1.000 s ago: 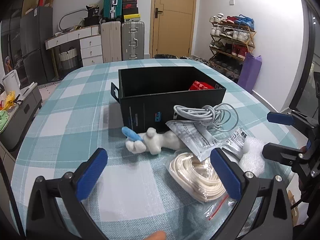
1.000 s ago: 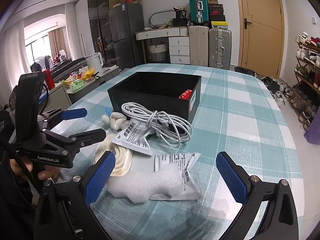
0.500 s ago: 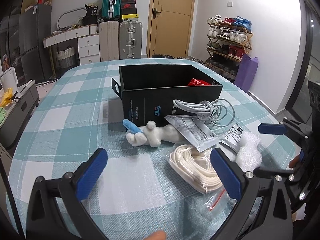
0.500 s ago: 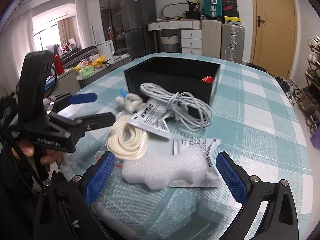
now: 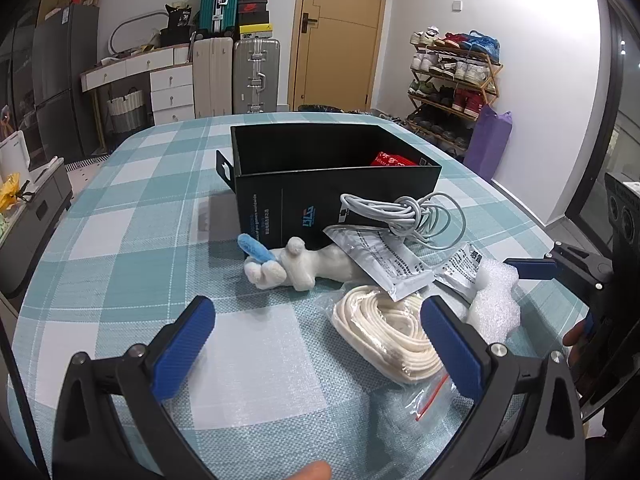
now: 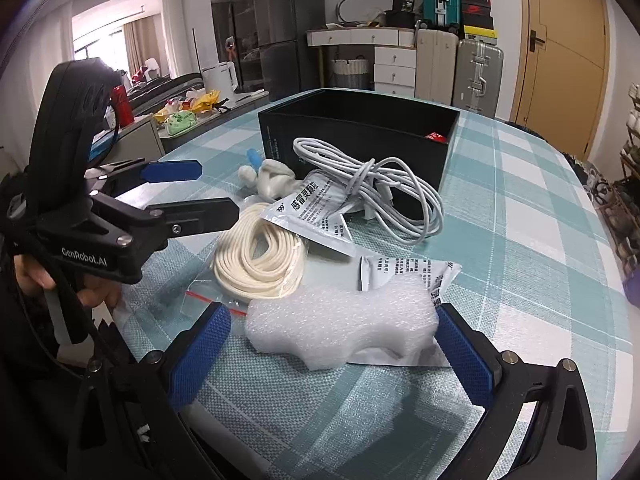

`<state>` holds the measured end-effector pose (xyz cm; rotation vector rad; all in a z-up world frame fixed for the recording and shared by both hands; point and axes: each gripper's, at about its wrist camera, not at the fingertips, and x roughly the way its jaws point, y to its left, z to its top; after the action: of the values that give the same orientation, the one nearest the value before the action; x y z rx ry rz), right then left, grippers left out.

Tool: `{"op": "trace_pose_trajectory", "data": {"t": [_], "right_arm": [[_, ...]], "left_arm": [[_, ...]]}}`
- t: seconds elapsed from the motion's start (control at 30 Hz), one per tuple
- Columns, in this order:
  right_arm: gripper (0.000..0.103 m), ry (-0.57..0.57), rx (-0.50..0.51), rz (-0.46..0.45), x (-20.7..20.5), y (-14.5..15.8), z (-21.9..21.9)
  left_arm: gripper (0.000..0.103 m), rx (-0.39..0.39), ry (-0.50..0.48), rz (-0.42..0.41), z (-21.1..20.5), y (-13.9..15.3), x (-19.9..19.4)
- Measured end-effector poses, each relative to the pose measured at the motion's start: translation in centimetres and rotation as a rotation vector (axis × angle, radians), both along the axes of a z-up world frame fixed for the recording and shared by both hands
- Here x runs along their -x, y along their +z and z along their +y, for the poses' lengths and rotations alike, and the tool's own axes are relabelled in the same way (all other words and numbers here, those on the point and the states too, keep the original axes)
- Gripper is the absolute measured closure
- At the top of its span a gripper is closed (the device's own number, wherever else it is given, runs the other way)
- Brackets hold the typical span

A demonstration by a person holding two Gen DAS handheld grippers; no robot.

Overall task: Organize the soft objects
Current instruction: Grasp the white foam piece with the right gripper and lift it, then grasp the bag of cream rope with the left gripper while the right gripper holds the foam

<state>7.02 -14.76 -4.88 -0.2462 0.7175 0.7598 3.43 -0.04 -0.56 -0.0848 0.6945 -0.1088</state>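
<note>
My right tongs (image 6: 330,350) gape wide, the foam piece (image 6: 340,330) at twelve o'clock between the pads. My left tongs (image 5: 316,344) are spread empty; the plush toy (image 5: 294,266) lies at twelve, before the black box (image 5: 336,184) on the desk (image 5: 132,240).

Suitcases (image 5: 236,74) are stood against the back wall beside a door (image 5: 338,32) — a shoe rack (image 5: 450,84) is seen right, a fridge (image 6: 286,34) and kettle (image 6: 220,76) left.

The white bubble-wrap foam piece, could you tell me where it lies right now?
In the right wrist view the white bubble-wrap foam piece lies on the checked tablecloth between the open right gripper's fingers, partly on a printed foil sachet.
</note>
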Motion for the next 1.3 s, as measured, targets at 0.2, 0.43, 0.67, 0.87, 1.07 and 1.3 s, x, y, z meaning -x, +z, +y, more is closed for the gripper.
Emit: {"op": "trace_pose_trajectory", "data": {"t": [0.2, 0.43, 0.67, 0.87, 1.07, 1.3], "right_arm": [[0.002, 0.018, 0.007, -0.008, 0.1, -0.3, 0.2], [0.012, 0.042, 0.002, -0.030, 0.7, -0.3, 0.0], [0.012, 0.010, -0.053, -0.062, 1.0, 1.2, -1.5], [0.012, -0.023, -0.080, -0.082, 1.0, 1.8, -2.8], [0.012, -0.038, -0.083, -0.090, 1.0, 2.1, -3.6], [0.012, -0.061, -0.074, -0.099, 0.9, 2.2, -4.3]], "left_arm": [[0.000, 0.002, -0.002, 0.001, 0.0, 0.0, 0.0], [0.000, -0.009, 0.004, 0.010, -0.2, -0.2, -0.2], [0.000, -0.064, -0.009, 0.024, -1.5, -0.2, -0.3], [0.000, -0.083, -0.015, 0.076, -3.2, -0.4, -1.2], [0.000, -0.086, -0.026, 0.125, -4.7, -0.7, -2.4], [0.000, -0.107, -0.025, 0.190, -6.0, -1.5, -3.9]]}}
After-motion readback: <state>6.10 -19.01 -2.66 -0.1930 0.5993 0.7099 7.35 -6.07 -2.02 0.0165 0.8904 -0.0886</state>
